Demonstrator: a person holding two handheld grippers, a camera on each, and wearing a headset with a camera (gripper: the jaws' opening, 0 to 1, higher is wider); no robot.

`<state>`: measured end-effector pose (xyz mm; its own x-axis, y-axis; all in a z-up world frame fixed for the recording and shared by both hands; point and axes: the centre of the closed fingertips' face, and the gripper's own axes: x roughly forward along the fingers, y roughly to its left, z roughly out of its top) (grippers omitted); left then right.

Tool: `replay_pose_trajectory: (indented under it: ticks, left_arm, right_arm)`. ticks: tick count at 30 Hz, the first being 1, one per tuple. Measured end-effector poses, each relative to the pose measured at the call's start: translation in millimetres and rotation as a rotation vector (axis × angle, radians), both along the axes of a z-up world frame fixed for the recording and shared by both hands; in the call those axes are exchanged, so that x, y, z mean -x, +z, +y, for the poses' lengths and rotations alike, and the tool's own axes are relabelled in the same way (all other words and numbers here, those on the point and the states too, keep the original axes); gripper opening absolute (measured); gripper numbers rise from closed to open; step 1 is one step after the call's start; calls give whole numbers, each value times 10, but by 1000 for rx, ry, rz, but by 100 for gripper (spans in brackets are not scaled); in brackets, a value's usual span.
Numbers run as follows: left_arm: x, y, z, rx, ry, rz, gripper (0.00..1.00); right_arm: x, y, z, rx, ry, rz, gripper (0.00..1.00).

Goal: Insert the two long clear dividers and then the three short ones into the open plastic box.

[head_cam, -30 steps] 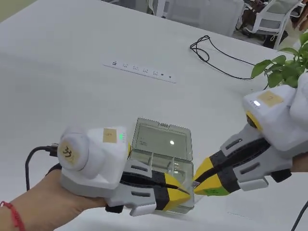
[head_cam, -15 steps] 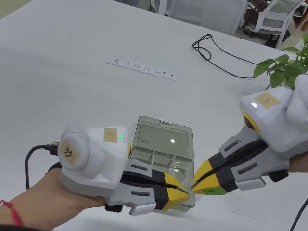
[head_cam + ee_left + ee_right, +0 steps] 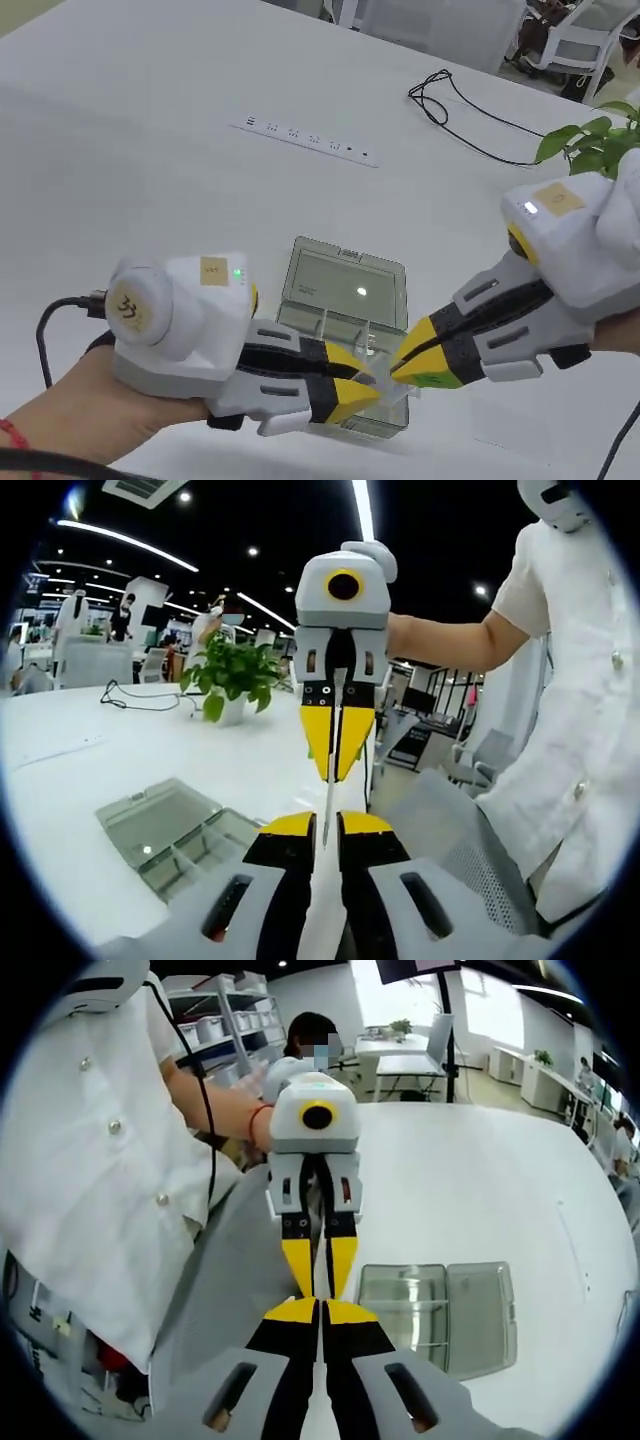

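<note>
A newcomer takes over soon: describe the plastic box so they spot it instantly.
On the white table, find the long white power strip. Nearer the camera lies the plastic box: clear, greyish, lid open, compartments inside, unlike the opaque strip.

Clear rectangular plastic box: open on the white table, lid laid flat behind, fitted dividers standing inside | thin clear plastic divider: up in the air, edge-on, pinched between left gripper and right gripper over the box's near right corner
</note>
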<state>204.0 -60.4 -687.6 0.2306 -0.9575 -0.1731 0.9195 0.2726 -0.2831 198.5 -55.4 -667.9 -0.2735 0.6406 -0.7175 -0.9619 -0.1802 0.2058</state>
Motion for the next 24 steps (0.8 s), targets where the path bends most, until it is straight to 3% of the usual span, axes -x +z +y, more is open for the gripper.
replay_pose_trajectory:
  ticks: [3,7,14,24]
  left_arm:
    - [-44,-48,84,-24,26,-12,11]
    - [-124,-141,250,-54,81,7,20]
    - [-189,-262,463,-98,140,26,37]
    - [-246,-385,638,-145,183,33,56]
  right_arm:
    - [-97,27,30,-19,-32,-20,2]
    - [-224,24,78,-39,-82,-46,2]
    - [-409,-79,199,-46,-139,-80,3]
    - [-629,-279,366,-46,-178,-87,2]
